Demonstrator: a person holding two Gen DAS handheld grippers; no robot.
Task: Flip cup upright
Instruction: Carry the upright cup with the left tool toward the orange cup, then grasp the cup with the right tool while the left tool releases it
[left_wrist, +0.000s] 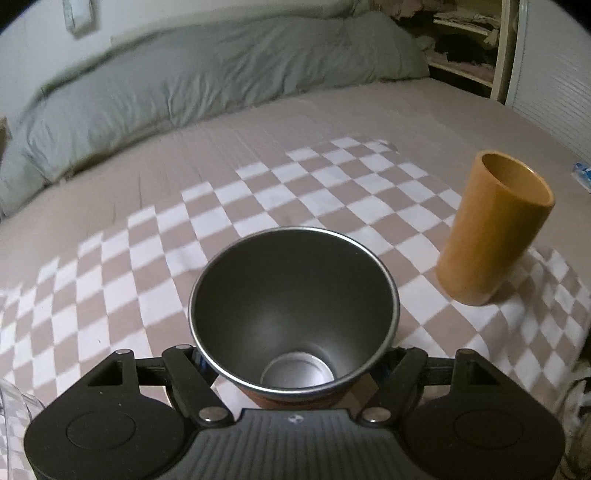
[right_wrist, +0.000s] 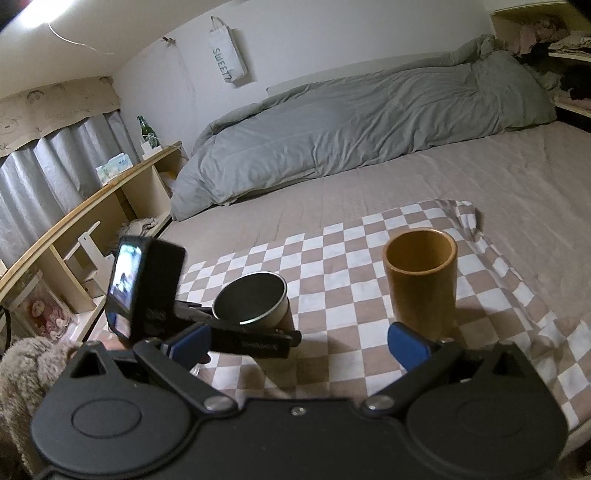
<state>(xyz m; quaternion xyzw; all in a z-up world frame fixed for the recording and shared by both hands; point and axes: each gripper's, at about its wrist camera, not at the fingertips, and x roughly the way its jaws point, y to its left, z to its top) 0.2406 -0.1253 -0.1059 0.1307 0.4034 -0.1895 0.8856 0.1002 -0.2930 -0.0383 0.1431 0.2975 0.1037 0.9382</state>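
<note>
Steel cup (left_wrist: 293, 314) interior visible — left wrist only.

Low in the frame the right gripper (right_wrist: 301, 345) stands with its blue-padded fingers (right_wrist: 406, 345) spread wide, nothing between them. Just beyond the right pad an orange-brown tumbler (right_wrist: 421, 284) stands upright, mouth open, on the checkered cloth (right_wrist: 332, 251) spread over the bed (right_wrist: 480, 173). Left of centre, the left gripper (right_wrist: 255, 334) reaches in from the left edge, its black fingers closed around a steel cup (right_wrist: 251, 301) with a brown outer wall, mouth up and tilted slightly. A rumpled grey duvet (right_wrist: 351, 133) lies along the far wall. At upper left, a green bottle (right_wrist: 144, 131) stands on a wooden shelf (right_wrist: 110, 192).
</note>
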